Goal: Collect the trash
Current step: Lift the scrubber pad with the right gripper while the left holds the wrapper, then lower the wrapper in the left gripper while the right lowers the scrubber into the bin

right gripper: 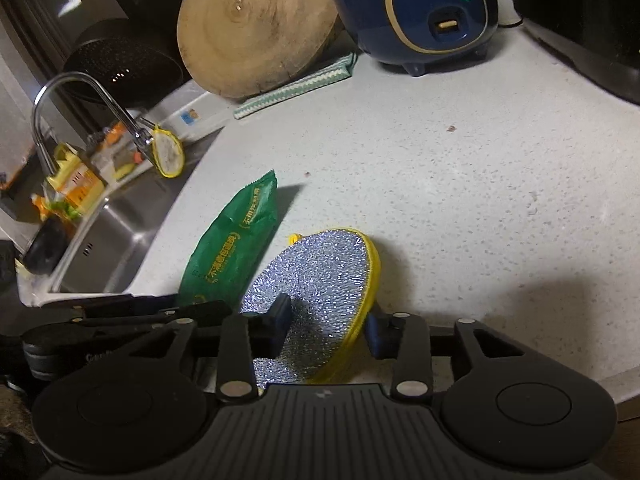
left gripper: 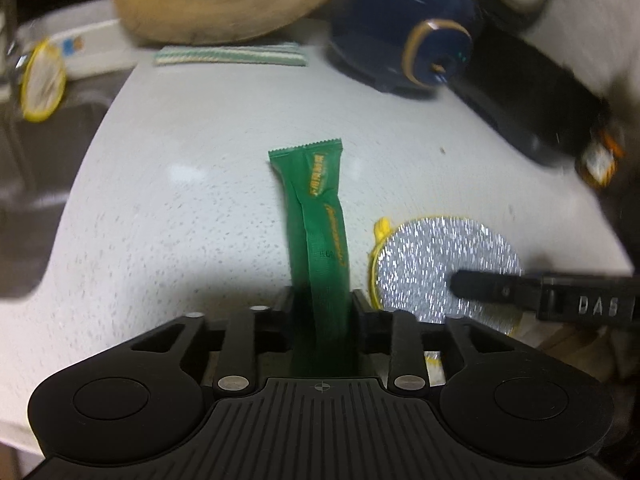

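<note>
At the left gripper, clamped at a narrow gap on the near end of a long green plastic snack packet with a serrated top edge and yellow print. Held it on edge, far end slanting away over the pale speckled stone countertop, just beside the sink.

Judged light, thin and crinkly, likely empty or close to it. Looked soft enough to fold and glossy enough to slide out of a loose pinch. Best taken across the flat body, well in from the sealed ends, as gripped here, with no fear of breakage. Likely to flop and swing when carried.

At the right gripper, stood partly apart, blue pads to either side of a round silver glittery scouring pad with a yellow stitched rim, tilted up on edge just right of the packet. Could not tell whether the pads actually pressed on it. Seemed coarse, springy and light.

Farther out: a curved chrome tap over the steel sink, with a second yellow-rimmed pad hanging from it. Beyond that, a thick round wooden chopping board propped on a green-and-white striped cloth, and a glossy navy rice cooker with gold trim.
</note>
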Demonstrator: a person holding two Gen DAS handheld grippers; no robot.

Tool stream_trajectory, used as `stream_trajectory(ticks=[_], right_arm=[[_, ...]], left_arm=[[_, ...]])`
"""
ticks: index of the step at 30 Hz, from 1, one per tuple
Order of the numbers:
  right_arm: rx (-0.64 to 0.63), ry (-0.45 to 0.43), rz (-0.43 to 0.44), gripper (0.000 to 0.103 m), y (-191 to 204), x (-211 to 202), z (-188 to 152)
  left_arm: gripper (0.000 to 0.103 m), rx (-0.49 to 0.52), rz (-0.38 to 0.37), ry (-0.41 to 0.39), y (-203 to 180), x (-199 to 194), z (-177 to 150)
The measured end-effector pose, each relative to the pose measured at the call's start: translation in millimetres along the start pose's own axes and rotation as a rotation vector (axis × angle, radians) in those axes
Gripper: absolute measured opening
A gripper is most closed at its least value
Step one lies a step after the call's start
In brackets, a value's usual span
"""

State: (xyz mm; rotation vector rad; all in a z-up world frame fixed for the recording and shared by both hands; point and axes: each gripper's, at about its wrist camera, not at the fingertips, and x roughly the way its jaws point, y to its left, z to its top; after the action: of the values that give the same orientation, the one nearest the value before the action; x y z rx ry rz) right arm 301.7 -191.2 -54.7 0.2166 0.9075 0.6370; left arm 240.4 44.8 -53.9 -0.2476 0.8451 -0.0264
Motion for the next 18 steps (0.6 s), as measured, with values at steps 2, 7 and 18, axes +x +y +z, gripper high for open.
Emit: stream_trajectory(ticks=[2,7,18], right_arm=[[-0.002,0.0,0.006,0.037,2,2,1],[-0.035,-0.011,0.036,0.02,17,-4,1],[-0.216,-0.002,0.086,0.015,107,-17,-18]], left_arm=[[0.024,-0.052,-0.018,-0.015,6,-2,-2],[0.02,-0.037,0.018,-0.044,6,-15,-4],[0.02,-0.106,0.052,-0.167,51,-106,-51]])
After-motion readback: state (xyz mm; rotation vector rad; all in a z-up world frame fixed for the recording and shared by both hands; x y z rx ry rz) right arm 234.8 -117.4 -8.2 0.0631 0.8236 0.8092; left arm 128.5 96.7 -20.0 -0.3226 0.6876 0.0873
